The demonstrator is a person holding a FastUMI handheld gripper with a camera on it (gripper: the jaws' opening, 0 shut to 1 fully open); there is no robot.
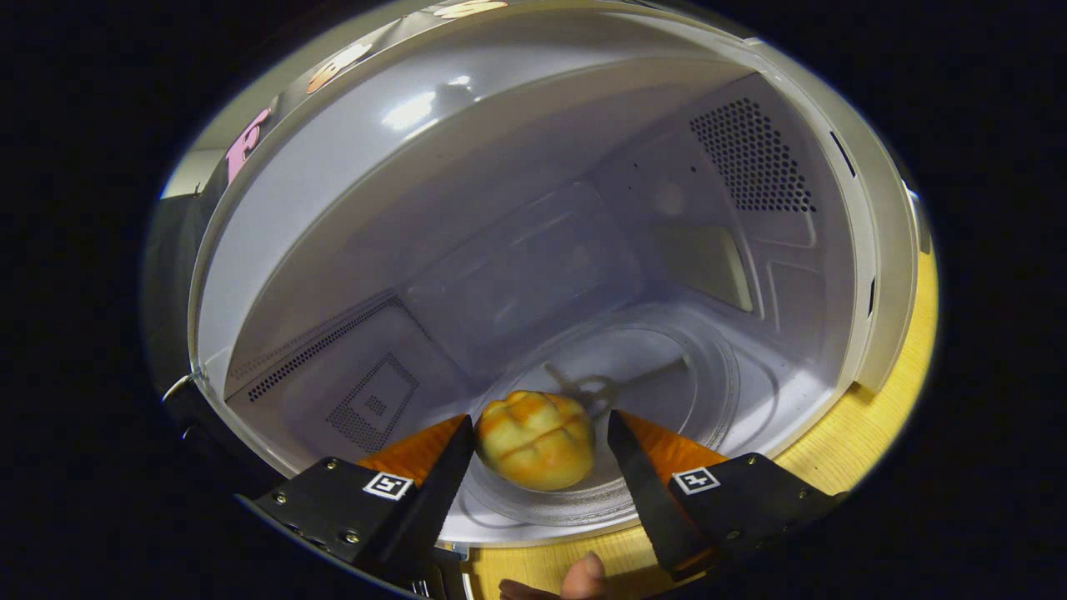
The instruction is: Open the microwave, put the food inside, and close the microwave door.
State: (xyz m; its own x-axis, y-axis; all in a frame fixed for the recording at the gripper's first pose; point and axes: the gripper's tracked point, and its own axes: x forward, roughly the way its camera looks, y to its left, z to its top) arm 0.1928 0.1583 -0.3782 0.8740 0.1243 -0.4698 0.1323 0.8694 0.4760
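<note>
While the gripper point(540, 437) sits open around the bun point(536, 439) inside the microwave point(533, 167), the bun looks soft and light; hold its sides gently.

Glossy microwave cavity point(467, 167), wooden table point(900, 392)

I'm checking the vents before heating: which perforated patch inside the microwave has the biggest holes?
The hexagon-hole patch high on the wall beyond the bun, far from the open gripper. The lower strip and square patch have much finer dots.
</note>
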